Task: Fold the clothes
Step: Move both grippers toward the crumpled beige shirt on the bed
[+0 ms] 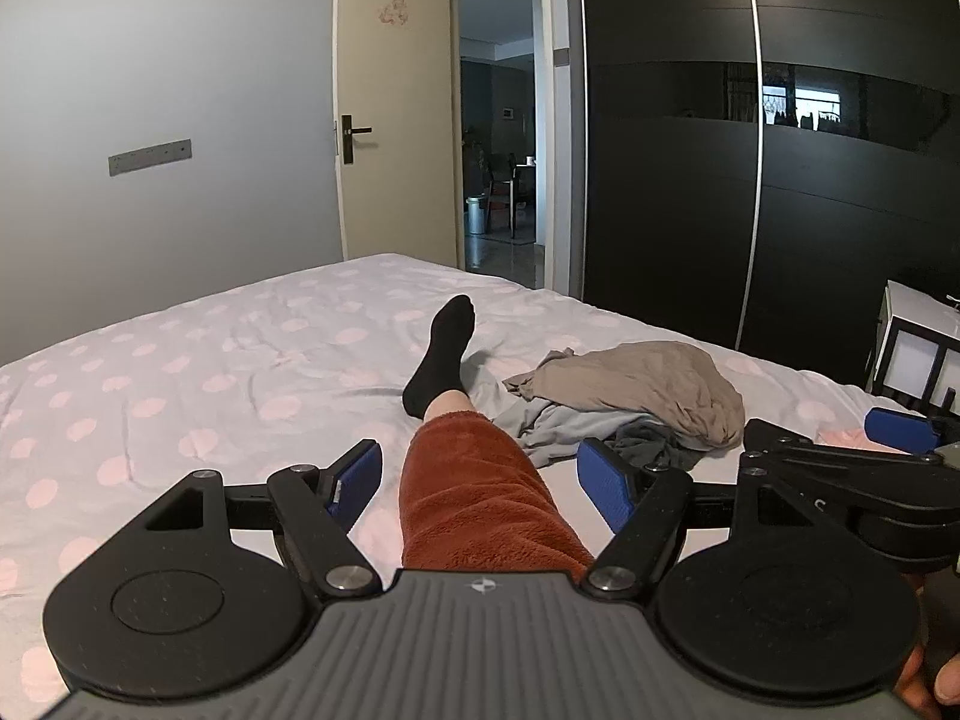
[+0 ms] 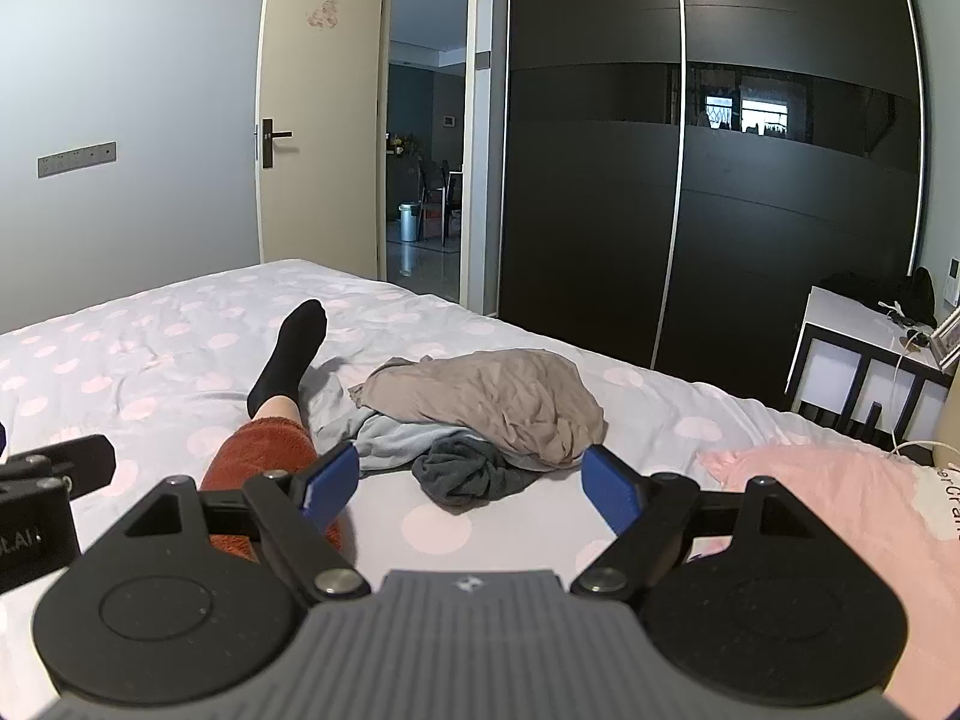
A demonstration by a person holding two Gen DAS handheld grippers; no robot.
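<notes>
A: Currently, what is the pose of the left gripper [image 1: 489, 480]?

B: It is held level above the bed, pointing toward the open cream door [image 1: 393, 102]. Its blue-padded fingers [image 1: 360, 474] are spread wide apart and grip nothing. Between them, the person's leg in a rust-red fleecy trouser [image 1: 480, 498] with a black sock [image 1: 441, 354] lies stretched out on the pale polka-dot bedcover [image 1: 180, 372]. Part of a hand [image 1: 936, 678] shows at the lower right corner of that view.

A: And the right gripper [image 2: 471, 480]?

B: Same attitude: level, facing forward, just to the right of the left unit. Its jaws are also fully spread, with nothing between the blue pads [image 2: 612, 489]. Neither gripper touches fabric.

A: Where is the laundry?

B: The crumpled pile of clothes [image 2: 480, 414] sits on the bedcover ahead of the right gripper, just beside the outstretched leg. A beige garment [image 2: 498, 396] lies on top, a light blue-grey garment [image 2: 384, 438] beneath it on the left, and a dark grey bunched garment [image 2: 468, 471] at the near edge. All are unfolded.

A: Surroundings?

B: A black sliding wardrobe [image 2: 690, 180] stands beyond the bed; a pink pillow [image 2: 840, 498] lies at the right.
</notes>
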